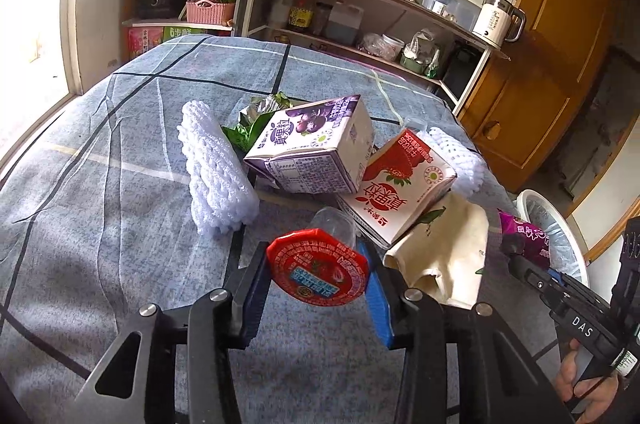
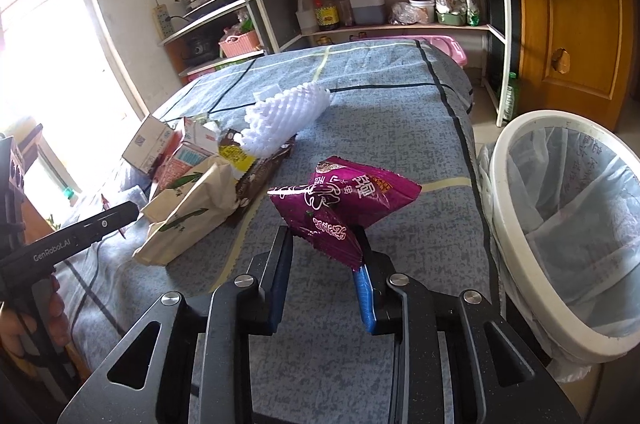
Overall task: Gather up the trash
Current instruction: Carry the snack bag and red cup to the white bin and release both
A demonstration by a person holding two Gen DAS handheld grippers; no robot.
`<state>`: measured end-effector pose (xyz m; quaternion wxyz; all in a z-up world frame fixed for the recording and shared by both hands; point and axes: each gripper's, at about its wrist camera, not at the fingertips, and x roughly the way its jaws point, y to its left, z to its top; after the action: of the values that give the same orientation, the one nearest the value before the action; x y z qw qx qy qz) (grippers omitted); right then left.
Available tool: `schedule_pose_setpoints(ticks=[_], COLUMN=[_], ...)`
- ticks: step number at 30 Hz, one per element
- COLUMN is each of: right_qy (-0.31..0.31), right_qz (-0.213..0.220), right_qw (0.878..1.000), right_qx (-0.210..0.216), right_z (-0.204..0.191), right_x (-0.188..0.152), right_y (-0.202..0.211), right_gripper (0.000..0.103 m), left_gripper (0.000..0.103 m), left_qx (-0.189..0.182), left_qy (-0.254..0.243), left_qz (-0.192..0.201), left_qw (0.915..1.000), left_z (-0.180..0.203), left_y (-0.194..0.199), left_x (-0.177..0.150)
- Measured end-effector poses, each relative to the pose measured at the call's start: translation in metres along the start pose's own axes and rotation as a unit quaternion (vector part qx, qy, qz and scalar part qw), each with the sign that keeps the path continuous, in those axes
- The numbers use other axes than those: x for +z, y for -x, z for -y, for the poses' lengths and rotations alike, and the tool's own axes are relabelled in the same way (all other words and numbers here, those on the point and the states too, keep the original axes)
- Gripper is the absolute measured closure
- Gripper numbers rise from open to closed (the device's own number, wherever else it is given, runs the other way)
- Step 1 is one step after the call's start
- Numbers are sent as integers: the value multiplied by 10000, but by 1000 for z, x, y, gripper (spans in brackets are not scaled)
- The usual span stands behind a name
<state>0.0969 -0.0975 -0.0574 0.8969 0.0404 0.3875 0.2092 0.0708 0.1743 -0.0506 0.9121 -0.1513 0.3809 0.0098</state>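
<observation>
Near the desk's front edge, the left tongs (image 1: 316, 276) pinch a light, probably crushable clear plastic cup with red foil lid (image 1: 318, 272) by its sides, while the right tongs (image 2: 324, 256) nip a limp, slippery purple snack wrapper (image 2: 344, 200) beside the white lined bin (image 2: 560, 224).

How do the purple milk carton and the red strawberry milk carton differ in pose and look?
The purple milk carton lies on top, tilted, leaning over the red strawberry milk carton, which lies lower, nearer the blue checked cloth. The purple one shows dark fruit; the red one shows strawberries. Both are box-shaped cartons lying in one pile.
</observation>
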Motion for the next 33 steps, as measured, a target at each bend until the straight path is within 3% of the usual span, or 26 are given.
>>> schedule_pose_setpoints(ticks=[10,19,33], right_qy=[93,-16,-368], right_qz=[157,491,719], right_qw=[9998,9988,9944], right_qx=[107,-18,-678], right_z=[-6,10,75], right_x=[-1,5,11], right_y=[20,56,96], right_gripper=[73,73,73], left_gripper=[59,59,59], left_qx=[-128,-454,-1129], left_qy=[-206,-621,-1196], left_qz=[157,459,303], left_qw=[9996,9960,9859], left_z=[19,63,156], left_y=[31,59,31], left_x=[-5,9,20])
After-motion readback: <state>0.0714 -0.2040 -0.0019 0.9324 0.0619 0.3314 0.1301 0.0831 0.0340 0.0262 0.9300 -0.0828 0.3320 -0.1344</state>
